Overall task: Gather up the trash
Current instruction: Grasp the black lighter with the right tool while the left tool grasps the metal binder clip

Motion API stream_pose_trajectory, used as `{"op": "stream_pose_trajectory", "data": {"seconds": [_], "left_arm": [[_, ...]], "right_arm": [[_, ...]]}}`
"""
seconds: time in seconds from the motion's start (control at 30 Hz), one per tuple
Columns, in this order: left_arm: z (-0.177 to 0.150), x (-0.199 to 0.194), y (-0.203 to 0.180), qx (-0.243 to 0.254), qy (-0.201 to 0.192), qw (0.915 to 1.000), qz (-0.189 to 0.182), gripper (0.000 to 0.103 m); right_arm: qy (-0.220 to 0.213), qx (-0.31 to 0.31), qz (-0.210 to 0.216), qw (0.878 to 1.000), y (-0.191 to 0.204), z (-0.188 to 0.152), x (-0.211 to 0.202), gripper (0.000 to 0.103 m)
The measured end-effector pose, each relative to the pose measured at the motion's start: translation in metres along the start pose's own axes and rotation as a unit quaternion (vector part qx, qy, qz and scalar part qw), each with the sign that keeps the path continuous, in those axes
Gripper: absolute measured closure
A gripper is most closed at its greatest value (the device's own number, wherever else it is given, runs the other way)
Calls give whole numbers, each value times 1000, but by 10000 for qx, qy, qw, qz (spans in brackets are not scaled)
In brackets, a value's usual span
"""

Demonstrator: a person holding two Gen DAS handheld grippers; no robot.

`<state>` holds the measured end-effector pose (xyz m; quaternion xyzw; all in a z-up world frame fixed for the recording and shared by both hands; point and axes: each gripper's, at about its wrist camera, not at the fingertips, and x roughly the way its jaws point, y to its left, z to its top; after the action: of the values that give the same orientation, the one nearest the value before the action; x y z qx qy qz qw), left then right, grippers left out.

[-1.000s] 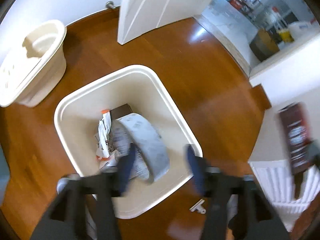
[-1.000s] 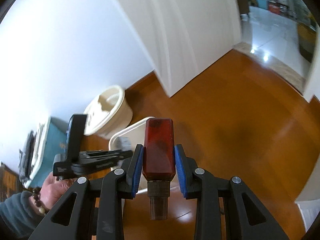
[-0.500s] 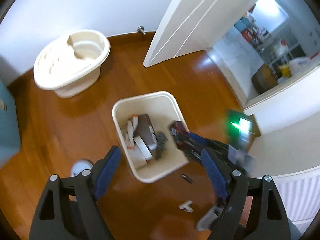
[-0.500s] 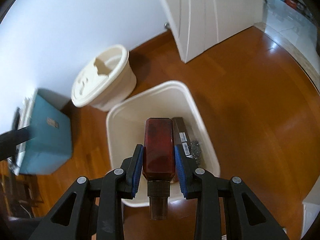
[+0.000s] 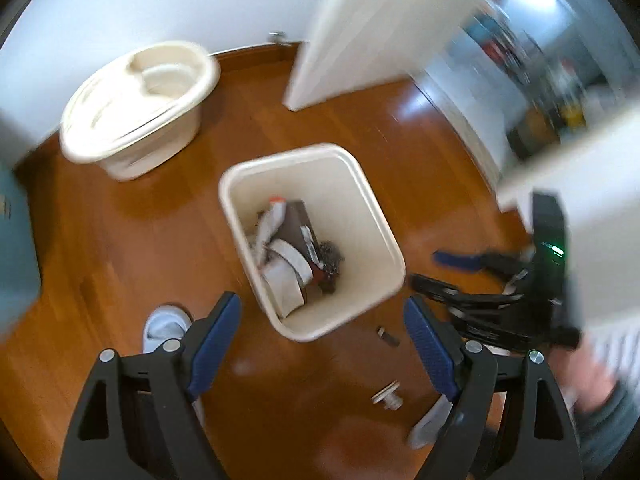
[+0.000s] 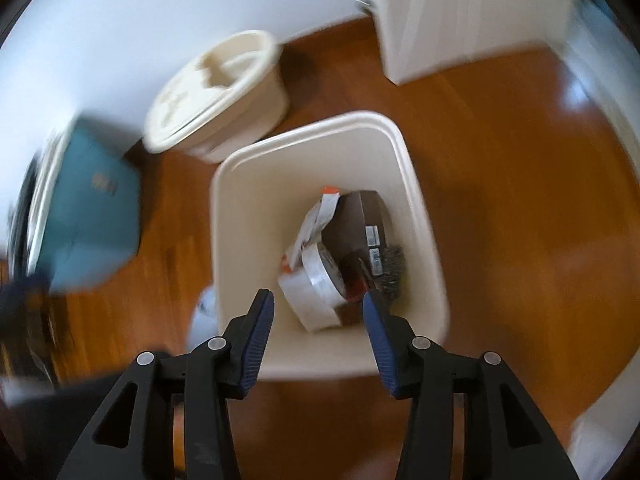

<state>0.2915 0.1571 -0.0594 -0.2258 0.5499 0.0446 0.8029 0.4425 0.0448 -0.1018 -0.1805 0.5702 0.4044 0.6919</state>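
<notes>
Both grippers show spread, empty fingers. Right gripper [image 6: 316, 336] hangs directly over the near rim of the bin [image 6: 424, 208], blue pads wide apart with nothing between them, pointing down into the bin. Left gripper [image 5: 324, 344] is likewise wide apart and empty, held near the bin's near corner, further back from it than the right.

Trash already in the bin: a tape roll [image 6: 320, 276], a brown box [image 6: 360, 220], a white wrapper with orange tip [image 6: 320, 216], a dark red bottle [image 6: 354, 280] lying partly under the roll, and grey metal scrub [image 6: 394, 264] beside it against the bin's right wall. All sit at the bin's bottom, off-centre toward the near right.

Still on the floor, by the left view: a small dark piece [image 5: 387, 336] just off the bin's near corner, and a white cap-like piece [image 5: 387, 397] further out from the bin, toward the camera. Both lie between the left fingers' line of sight, slightly toward the right finger; the dark piece's long axis runs diagonally away from the bin corner. Left gripper looks nearer to them, so the next pick likely falls to it: a drop down and slightly right. Both pieces are small and flat, probably fiddly to pinch off wood.

A lidded cream pail [image 5: 140, 104] stands beyond the bin's far left corner; a slipper [image 5: 166, 326] lies left of the bin's near side.
</notes>
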Motion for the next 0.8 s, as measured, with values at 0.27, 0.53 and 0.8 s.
{"op": "stream_pose_trajectory", "data": {"seconds": [0.27,0.53,0.8], "left_arm": [[-79,105,-109,1957,1457,9698,30,20],[-126,191,-124,2970,2577,9165,740,20],[-130,218,-98,2652,2880,9144,1031,20]], "right_arm": [[1366,-2147,-1005,9618,-73,-175,77,39],[1900,-1753,-480,9648,-138,-245,204,39],[1859,-2298,-574,9536,-147,-239,253,41]]}}
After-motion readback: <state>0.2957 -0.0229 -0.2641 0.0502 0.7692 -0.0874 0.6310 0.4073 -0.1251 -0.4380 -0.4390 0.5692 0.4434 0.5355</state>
